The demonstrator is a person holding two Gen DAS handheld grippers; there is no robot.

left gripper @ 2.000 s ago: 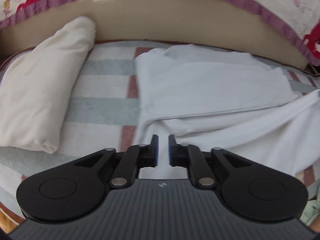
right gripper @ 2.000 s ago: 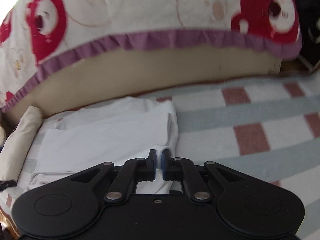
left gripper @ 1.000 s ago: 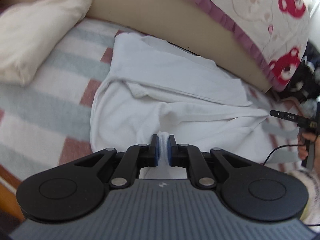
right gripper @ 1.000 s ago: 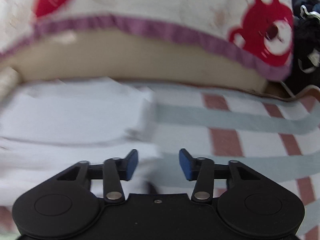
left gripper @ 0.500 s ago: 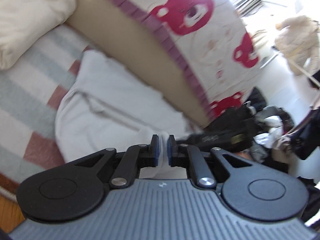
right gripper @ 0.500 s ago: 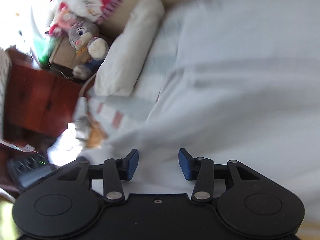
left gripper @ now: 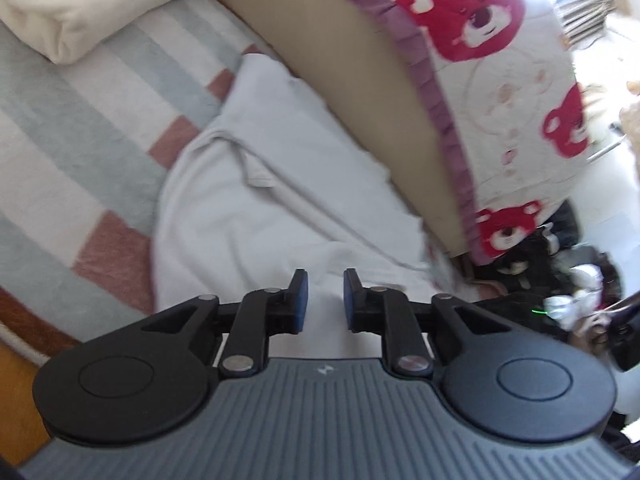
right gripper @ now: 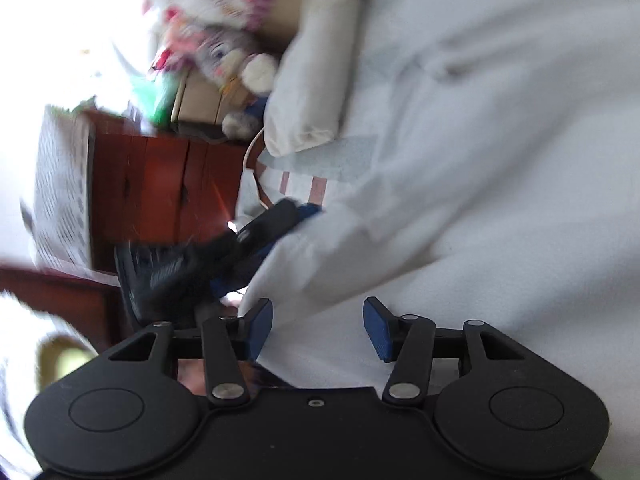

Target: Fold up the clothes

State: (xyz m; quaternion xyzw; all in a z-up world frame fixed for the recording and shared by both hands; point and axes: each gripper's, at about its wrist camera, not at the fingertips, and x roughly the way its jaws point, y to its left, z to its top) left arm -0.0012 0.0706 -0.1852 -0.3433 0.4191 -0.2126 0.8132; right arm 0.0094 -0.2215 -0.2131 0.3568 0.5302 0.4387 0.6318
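Half a second back the left gripper [left gripper: 322, 294] was pinched on a fold of the white garment [left gripper: 256, 216]; now its jaws stand a narrow gap apart with cloth showing behind the gap, and whether any is caught between them I cannot tell; the right gripper [right gripper: 318, 330] has its jaws wide, as it had then, and has swung in close over the same cloth, gripping nothing. The garment lies on the bed [left gripper: 80, 128], bunched in loose layers against the tan headboard [left gripper: 352, 92], between the cream pillow [left gripper: 80, 4] at the far left corner and the bed's right edge; one flap lies folded over the body of it, the near part heaped and creased. I would judge it light, limp and quite without stiffness, likely to sag and slide out of shape unless taken at two points along one hem or at two corners; nothing about it looks fragile, and a pinch on a single layer near an edge should hold it. By count: one garment, one pillow, one bear-print quilt [left gripper: 512, 92] hung over the headboard, one plush toy [right gripper: 236, 60] beside the bed, two grippers.
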